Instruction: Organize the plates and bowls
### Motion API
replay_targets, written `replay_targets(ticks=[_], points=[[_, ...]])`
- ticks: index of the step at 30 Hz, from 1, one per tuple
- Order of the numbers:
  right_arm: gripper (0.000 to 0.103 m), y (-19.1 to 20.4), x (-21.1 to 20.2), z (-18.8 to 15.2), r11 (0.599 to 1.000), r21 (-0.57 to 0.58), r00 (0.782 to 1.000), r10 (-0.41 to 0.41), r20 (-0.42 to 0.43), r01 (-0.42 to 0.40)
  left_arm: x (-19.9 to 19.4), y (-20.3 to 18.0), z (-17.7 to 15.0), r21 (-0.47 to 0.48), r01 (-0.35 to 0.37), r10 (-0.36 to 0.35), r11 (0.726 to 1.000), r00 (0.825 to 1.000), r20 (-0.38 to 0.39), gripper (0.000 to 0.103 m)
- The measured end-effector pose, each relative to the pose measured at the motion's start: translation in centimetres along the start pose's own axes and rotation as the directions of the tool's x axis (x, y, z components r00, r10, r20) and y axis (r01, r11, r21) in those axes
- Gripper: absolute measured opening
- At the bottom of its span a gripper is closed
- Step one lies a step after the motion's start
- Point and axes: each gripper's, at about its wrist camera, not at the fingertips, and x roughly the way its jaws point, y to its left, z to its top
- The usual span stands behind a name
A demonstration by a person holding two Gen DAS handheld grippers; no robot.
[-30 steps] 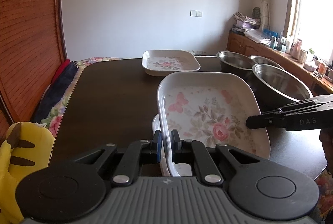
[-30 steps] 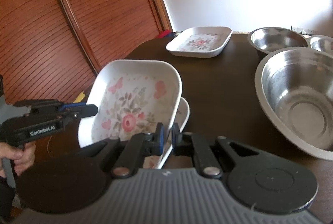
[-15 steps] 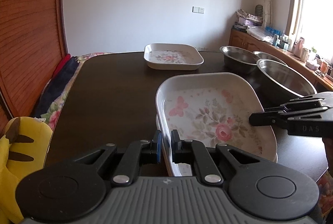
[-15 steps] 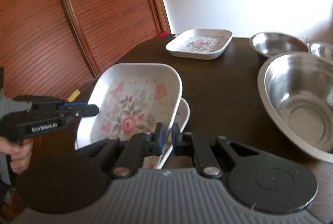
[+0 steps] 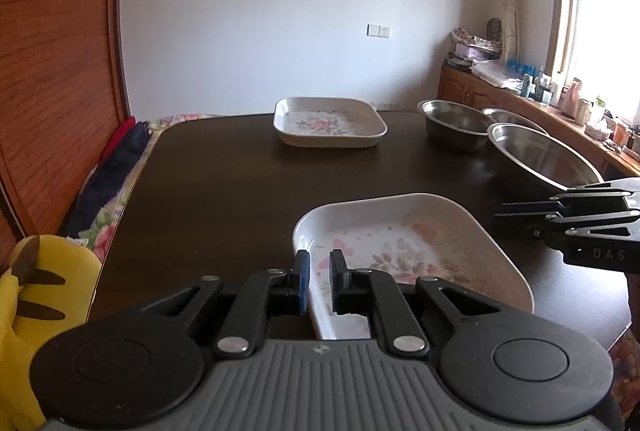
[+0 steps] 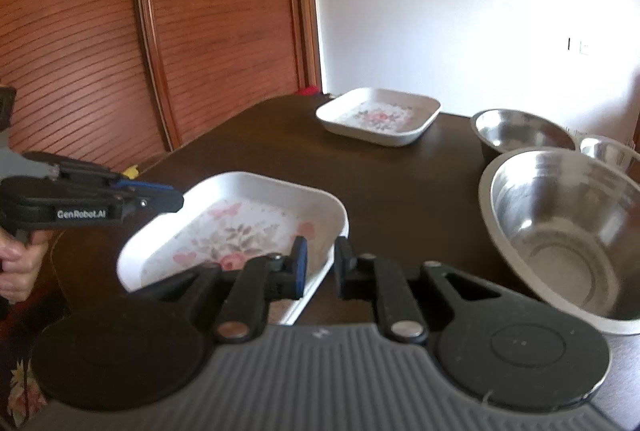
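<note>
1. Change, near floral plate (image 5: 404, 243): 1 second ago I held it tilted up above another white plate, both grippers clamped on its rim. It now lies level and low on the dark table (image 5: 224, 191), and the plate that was beneath it is no longer visible. I judge it nested onto that plate, though I cannot see the lower one to confirm.
2. Change, left gripper (image 5: 319, 273): the fingers have parted slightly. They straddle the plate's left rim with a narrow gap on either side, so I read the hold as let go or just letting go.
3. Change, right gripper (image 6: 323, 263): spread wider than before, 1 finger inside the plate's right wall and 1 outside, neither pressing. Released.
4. Meaning for the task: this stacking step looks finished. 1 far floral plate (image 5: 330, 121) sits alone at the table's far side, well apart, and is my likely next item.
5. Unsorted: 3 steel bowls, large (image 6: 568, 231), medium (image 6: 520, 129), small (image 6: 608, 151), side by side on the right, not nested.
6. Pose: both grippers low and level at the near table edge, facing each other across the plate; a hand (image 6: 18, 263) grips the left handle.
</note>
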Motion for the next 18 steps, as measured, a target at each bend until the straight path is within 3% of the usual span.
replay_targets(ticks=[9,16,18], points=[[0.015,0.2,-1.8,-1.1,1.000,0.025,0.998,0.008,0.064,-0.009,-1.7,-1.9,-0.6,0.061,-0.011,0.008,0.998,0.998,0.062,0.071],[0.016,0.3,-3.2,-2.1,1.000,0.020,0.993,-0.006,0.116,0.004,-2.6,-3.5,-1.5,0.069,-0.003,-0.004,0.998,0.995,0.101,0.080],[0.025,0.4,-3.4,-2.4,1.000,0.017,0.992,-0.011,0.127,0.009,-2.9,-4.0,-1.6,0.080,-0.012,0.002,0.997,0.993,0.117,0.080]])
